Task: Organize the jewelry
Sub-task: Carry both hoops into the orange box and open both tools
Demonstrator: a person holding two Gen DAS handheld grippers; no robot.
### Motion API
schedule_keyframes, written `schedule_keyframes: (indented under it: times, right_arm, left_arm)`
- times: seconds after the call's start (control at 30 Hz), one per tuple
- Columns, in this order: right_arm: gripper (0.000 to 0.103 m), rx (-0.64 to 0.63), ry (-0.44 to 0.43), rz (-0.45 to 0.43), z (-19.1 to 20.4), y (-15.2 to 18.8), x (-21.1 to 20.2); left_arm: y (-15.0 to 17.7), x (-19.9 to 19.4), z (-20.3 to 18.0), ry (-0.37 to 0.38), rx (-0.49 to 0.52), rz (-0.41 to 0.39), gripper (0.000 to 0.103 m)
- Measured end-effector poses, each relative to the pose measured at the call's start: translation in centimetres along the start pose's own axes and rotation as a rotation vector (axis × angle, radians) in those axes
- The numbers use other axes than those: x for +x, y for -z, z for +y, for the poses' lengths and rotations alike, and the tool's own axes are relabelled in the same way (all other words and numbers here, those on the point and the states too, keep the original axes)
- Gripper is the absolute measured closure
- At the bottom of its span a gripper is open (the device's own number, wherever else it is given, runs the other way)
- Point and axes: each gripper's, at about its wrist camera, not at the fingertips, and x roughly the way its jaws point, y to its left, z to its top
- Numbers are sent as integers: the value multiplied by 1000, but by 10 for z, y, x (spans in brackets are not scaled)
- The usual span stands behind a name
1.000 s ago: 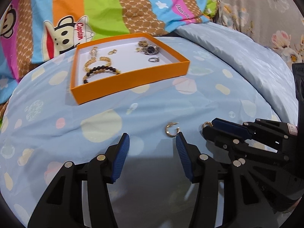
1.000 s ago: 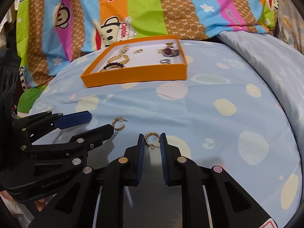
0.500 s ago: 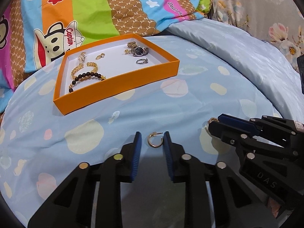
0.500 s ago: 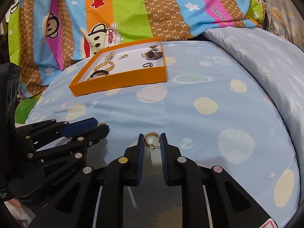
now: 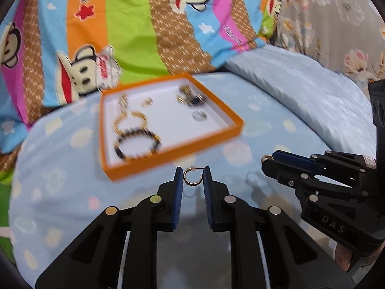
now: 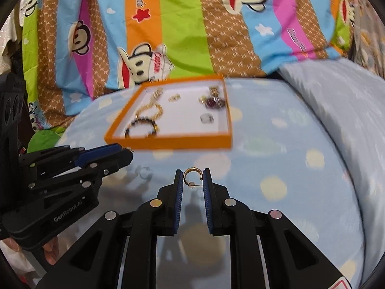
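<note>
A bed carries everything: a pale blue spotted quilt (image 5: pixel 72 192) in front, a bright striped monkey-print cover (image 6: pixel 168 24) behind, grey floral fabric (image 5: pixel 336 12) to the right. On the quilt sits one orange tray (image 5: pixel 173 155) holding two bracelets, a watch, a ring and small gold pieces, blurred. There are two hoop earrings: the left tongs (image 5: pixel 192 177) are closing on one gold hoop (image 5: pixel 191 179), the right tongs (image 6: pixel 192 179) are clamped on the other hoop (image 6: pixel 192 172), both clear of the quilt.
</note>
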Motion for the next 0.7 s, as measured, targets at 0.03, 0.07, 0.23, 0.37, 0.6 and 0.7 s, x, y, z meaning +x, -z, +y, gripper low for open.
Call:
schedule_keyframes:
  times: [0.03,0.07,0.23,0.37,0.6,0.7]
  right_arm:
    - [88,-13,-1,-17,2,-13,5]
    - [88,-17,-1,-23,4,-22,9]
    - [88,30,-39,-6,-3,-65,52]
    - [87,66,-67,28,-11,-86,88]
    - [87,87,-75,54,-22,-96,119]
    - [87,74,-75,58,-19,-97,126]
  left_arm:
    - [-8,1,4,-12,0,-11,87]
    - [-21,5,10,-35,-8,-29,87]
    - [-62,43,35,-36,-49,-27,87]
    - [-74,80,46,47,-83,35,87]
    - [-75,117,58,94,-108,109,87]
    - [-75,122,63,105,-124,117,86]
